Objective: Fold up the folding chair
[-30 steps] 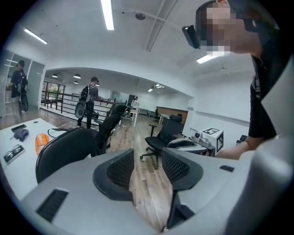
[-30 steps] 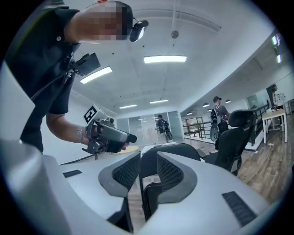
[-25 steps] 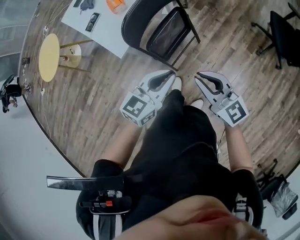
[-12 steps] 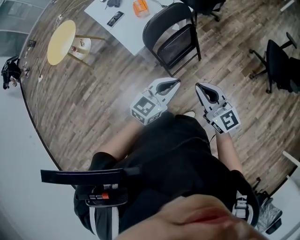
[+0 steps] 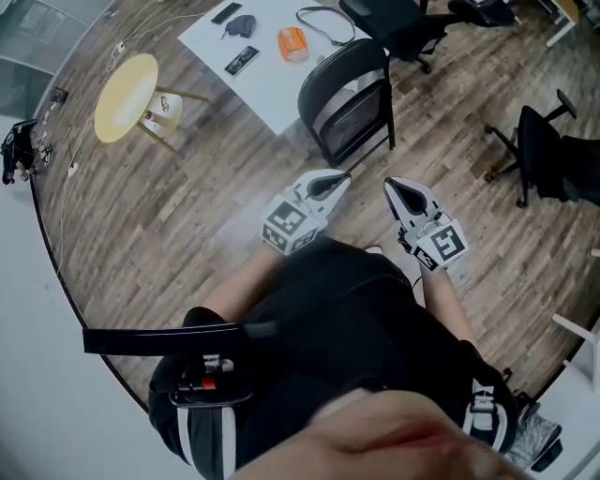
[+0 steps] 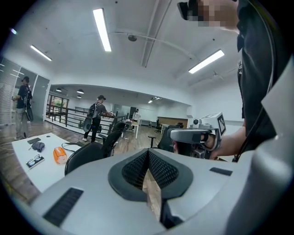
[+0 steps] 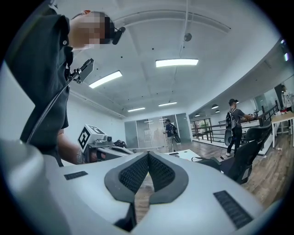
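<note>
A black folding chair (image 5: 347, 98) stands opened out on the wood floor, just ahead of me and beside a white table. My left gripper (image 5: 339, 178) and right gripper (image 5: 392, 185) are held side by side in front of my body. Both point toward the chair, a short way off it and touching nothing. In the left gripper view the jaws (image 6: 148, 152) are shut with nothing between them, the chair's back (image 6: 85, 156) shows low left, and the right gripper (image 6: 195, 135) is at the right. In the right gripper view the jaws (image 7: 148, 155) are likewise shut and empty.
The white table (image 5: 272, 70) carries an orange object (image 5: 293, 42) and small dark items. A round yellow side table (image 5: 125, 84) stands at the left. Black office chairs (image 5: 405, 23) (image 5: 539, 150) stand behind and to the right. People stand far back (image 6: 97, 119).
Both grippers have risen together in front of me. The head view now takes in more of the room, with the chair smaller and farther up the picture.
</note>
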Available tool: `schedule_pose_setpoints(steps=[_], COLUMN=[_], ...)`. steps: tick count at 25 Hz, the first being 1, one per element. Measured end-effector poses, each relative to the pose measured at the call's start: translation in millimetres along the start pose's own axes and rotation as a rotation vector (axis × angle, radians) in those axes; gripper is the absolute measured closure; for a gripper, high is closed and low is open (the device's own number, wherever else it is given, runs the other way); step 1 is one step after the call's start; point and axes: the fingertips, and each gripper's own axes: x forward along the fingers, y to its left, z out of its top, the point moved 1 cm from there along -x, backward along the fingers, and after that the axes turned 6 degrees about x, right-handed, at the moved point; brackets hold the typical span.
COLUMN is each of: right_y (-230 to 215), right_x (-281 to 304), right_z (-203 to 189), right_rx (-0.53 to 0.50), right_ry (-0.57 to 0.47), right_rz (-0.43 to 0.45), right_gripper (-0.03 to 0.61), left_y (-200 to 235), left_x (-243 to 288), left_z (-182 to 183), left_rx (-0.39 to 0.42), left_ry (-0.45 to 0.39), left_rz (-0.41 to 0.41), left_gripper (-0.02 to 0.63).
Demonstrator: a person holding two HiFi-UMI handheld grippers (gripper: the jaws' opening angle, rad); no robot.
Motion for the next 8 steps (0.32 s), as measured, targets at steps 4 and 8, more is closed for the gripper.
schedule_pose_setpoints(steps=[4, 8], right_y=[8.1, 18.6], right_x=[15.1, 26.6], right_z=[8.4, 12.9], right_rx=[-0.003, -0.02], right_ry=[0.0, 0.007], right_rz=[0.019, 0.034], right_gripper=[0.568, 0.568], left_y=[11.8, 16.5], left_x=[-6.5, -12.3], left_z=[6.1, 9.1], left_rx=[0.0, -0.003], left_ry=[-0.016, -0.03], left_rz=[0.002, -0.005], left_gripper=[0.609, 0.609])
